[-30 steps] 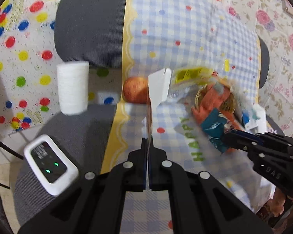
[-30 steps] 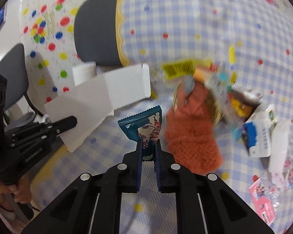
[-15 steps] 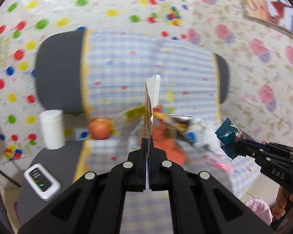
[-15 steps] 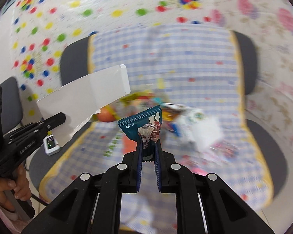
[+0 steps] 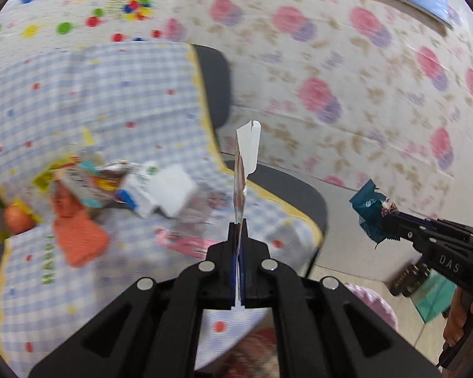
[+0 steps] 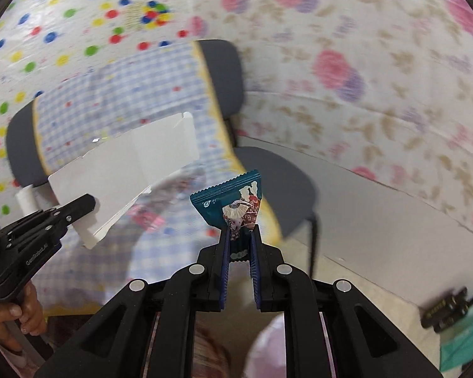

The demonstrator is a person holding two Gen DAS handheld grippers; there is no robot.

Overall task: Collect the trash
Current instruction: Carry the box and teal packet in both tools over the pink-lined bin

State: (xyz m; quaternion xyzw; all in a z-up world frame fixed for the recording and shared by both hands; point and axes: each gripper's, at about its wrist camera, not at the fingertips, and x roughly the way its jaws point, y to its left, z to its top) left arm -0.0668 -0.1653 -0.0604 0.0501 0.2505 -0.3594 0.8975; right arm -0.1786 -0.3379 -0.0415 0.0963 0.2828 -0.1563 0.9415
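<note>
Between its closed jaws the left gripper (image 5: 237, 236) clamped a white card (image 5: 247, 154) edge-up; the right gripper (image 6: 239, 245), alongside, pinched a teal wrapper (image 6: 233, 203); remaining litter (image 5: 135, 186) lay, apparently, left of both.

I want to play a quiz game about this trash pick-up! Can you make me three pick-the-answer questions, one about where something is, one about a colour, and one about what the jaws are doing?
1. Where is the orange knitted cloth?
A. on the checked chair cover
B. in the right gripper
C. on the floor

2. What colour is the snack wrapper in the right gripper?
A. yellow
B. teal
C. pink

3. What are the left gripper jaws doing?
A. standing wide open
B. clamped on the flattened white carton
C. holding an apple

Answers:
1 A, it lies on the checked chair cover among the other litter.
2 B, its foil is teal with a picture.
3 B, the carton sticks up from the closed jaws.
</note>
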